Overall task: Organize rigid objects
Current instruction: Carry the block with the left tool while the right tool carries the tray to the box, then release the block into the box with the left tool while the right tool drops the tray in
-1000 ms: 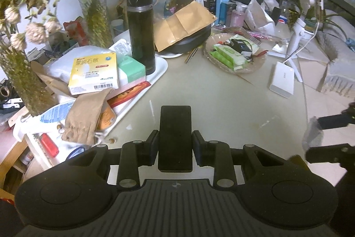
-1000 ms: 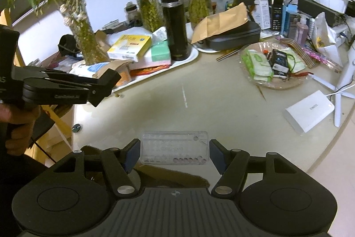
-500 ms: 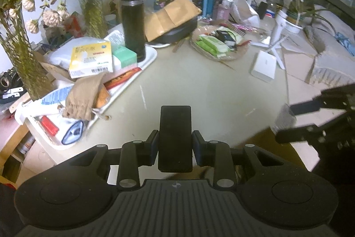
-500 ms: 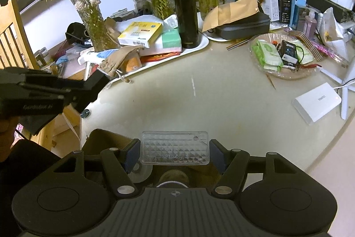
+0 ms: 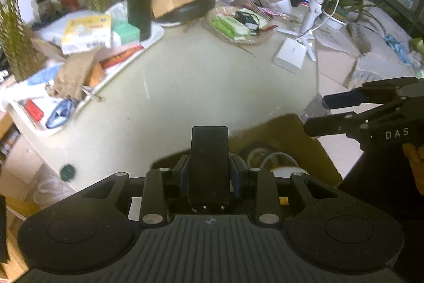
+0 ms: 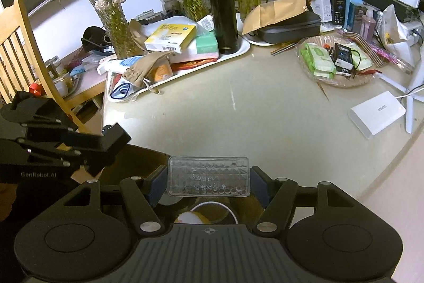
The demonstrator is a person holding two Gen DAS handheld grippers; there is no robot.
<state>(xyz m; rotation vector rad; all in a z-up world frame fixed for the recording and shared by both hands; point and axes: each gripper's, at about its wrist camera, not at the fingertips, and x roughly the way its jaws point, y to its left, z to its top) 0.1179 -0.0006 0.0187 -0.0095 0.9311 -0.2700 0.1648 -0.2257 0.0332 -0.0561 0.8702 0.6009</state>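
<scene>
At the near edge of the desk (image 6: 238, 129), over an open cardboard box (image 5: 288, 134): two claws, each gripping one flat slab.
In the left claw (image 5: 209, 174): a plain black slab (image 5: 209, 164), matte and rectangular, standing on end, pinched at its long sides, jutting up past the pads.
In the right claw (image 6: 209, 182): a clear plastic case (image 6: 209, 175), lying crosswise, faceted with a diamond pattern, bearing faint embossed lettering too small for reading, clamped at both short ends.
Inside the box: a white ring and a yellow shape, mostly hidden behind both claws and hard to identify.
Far across the desk: a black flask (image 6: 222, 15) standing on a white tray (image 6: 238, 51), near a white box (image 6: 376, 113) at the right.
Left view blurring along its far left side.
</scene>
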